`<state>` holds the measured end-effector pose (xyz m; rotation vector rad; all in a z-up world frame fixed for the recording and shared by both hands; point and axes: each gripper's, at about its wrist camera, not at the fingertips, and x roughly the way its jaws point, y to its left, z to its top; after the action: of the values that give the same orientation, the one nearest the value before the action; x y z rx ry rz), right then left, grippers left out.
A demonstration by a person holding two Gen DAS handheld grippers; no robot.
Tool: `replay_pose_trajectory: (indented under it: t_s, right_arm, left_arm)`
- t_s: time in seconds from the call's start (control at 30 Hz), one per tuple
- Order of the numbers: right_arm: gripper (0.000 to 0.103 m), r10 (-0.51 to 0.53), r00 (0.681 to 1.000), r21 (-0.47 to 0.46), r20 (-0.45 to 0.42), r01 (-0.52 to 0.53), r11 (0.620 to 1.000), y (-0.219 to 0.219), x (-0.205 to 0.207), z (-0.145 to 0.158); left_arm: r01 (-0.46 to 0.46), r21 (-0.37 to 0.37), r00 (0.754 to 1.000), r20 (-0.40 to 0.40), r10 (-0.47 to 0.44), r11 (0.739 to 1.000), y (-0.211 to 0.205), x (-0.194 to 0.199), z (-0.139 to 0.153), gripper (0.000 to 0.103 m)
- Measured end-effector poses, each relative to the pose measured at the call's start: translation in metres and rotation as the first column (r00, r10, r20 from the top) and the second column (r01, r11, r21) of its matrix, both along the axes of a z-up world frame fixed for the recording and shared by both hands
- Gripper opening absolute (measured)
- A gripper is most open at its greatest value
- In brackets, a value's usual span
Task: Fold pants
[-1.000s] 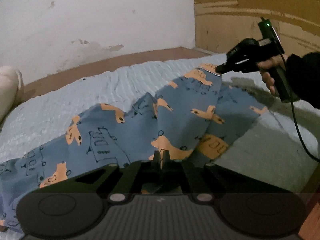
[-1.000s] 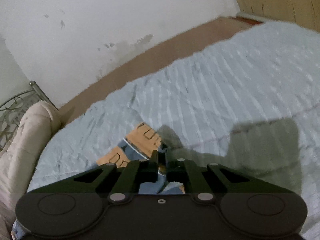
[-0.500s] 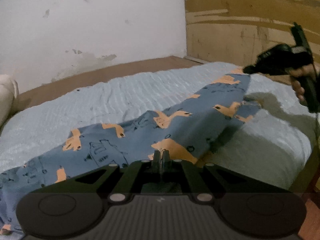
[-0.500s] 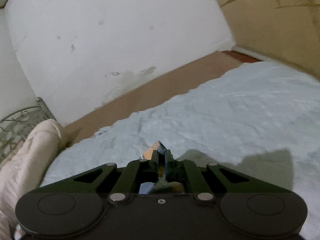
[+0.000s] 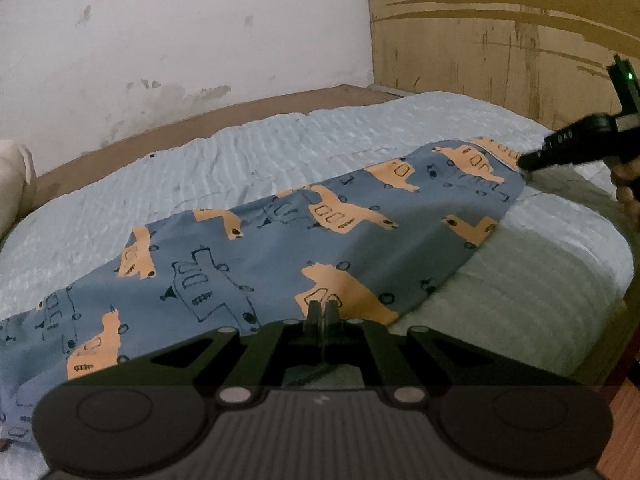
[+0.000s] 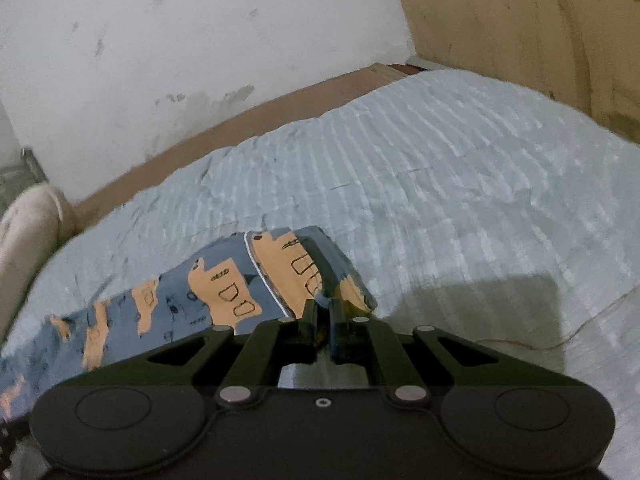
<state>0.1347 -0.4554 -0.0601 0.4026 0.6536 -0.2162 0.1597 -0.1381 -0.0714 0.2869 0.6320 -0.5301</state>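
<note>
Pants point(image 5: 288, 256) of blue cotton printed with orange vehicles are seen stretched flat and lengthwise across a pale blue ribbed bedspread point(image 5: 280, 148), near its front edge. Spreading appears nearly done; no fold is visible yet, so the folding itself is judged still ahead. One end of the garment is pinched by the left gripper point(image 5: 321, 312), its black jaws pressed together on the cloth. At the far end, the right gripper point(image 6: 323, 316) sits at a corner of the fabric; its jaws have just been opening and now stand slightly apart, with a ridge of cloth between them, though whether that cloth is still gripped cannot be told. A person's hand point(image 5: 626, 196) is glimpsed at the frame edge. Waistband and leg hems cannot be told apart, and part of the garment is cut off at the left or hidden behind the gripper bodies. A cream pillow point(image 6: 28, 236) and stained white wall point(image 5: 180, 40) lie beyond.
</note>
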Motion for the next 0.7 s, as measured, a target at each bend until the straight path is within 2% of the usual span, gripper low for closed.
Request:
replay_pose_trajectory:
  t_s: [0.07, 0.17, 0.27, 0.33, 0.4, 0.47, 0.53, 0.7]
  right_arm:
    - [0.025, 0.017, 1.000, -0.051, 0.004, -0.017, 0.999, 0.002, 0.001, 0.006]
    - [0.041, 0.028, 0.999, -0.055, 0.025, -0.027, 0.998, -0.005, 0.015, 0.016]
    - [0.050, 0.073, 0.997, -0.050, 0.016, -0.073, 0.996, -0.006, 0.041, 0.022]
    - [0.050, 0.107, 0.994, -0.031, -0.008, -0.107, 0.994, -0.006, 0.062, 0.021]
    - [0.047, 0.153, 0.987, 0.021, -0.044, -0.153, 0.988, -0.006, 0.083, 0.013]
    - [0.010, 0.176, 0.980, 0.026, -0.090, -0.175, 0.984, -0.001, 0.098, 0.007]
    - [0.010, 0.191, 0.977, -0.019, -0.093, -0.194, 0.981, 0.006, 0.102, 0.008]
    - [0.009, 0.184, 0.983, -0.196, -0.019, -0.184, 0.963, 0.024, 0.095, 0.029]
  left_arm:
    - [-0.002, -0.001, 1.000, -0.002, 0.002, 1.000, 0.000, 0.000, -0.001, 0.000]
    - [-0.009, -0.009, 1.000, -0.005, 0.008, 1.000, 0.001, 0.000, -0.001, 0.000]
    - [-0.015, -0.012, 1.000, -0.007, 0.015, 1.000, 0.001, 0.001, -0.002, 0.000]
    - [-0.017, -0.012, 1.000, -0.007, 0.017, 1.000, 0.000, 0.001, -0.002, 0.000]
    - [-0.019, -0.016, 1.000, -0.006, 0.019, 1.000, 0.000, 0.000, -0.001, 0.000]
    - [-0.020, -0.027, 1.000, -0.004, 0.020, 0.999, 0.002, 0.000, 0.000, 0.000]
    - [-0.022, -0.040, 1.000, 0.000, 0.022, 0.999, 0.003, 0.000, 0.002, 0.000]
    - [-0.031, -0.057, 0.999, -0.021, 0.030, 0.998, 0.006, 0.003, 0.000, 0.001]
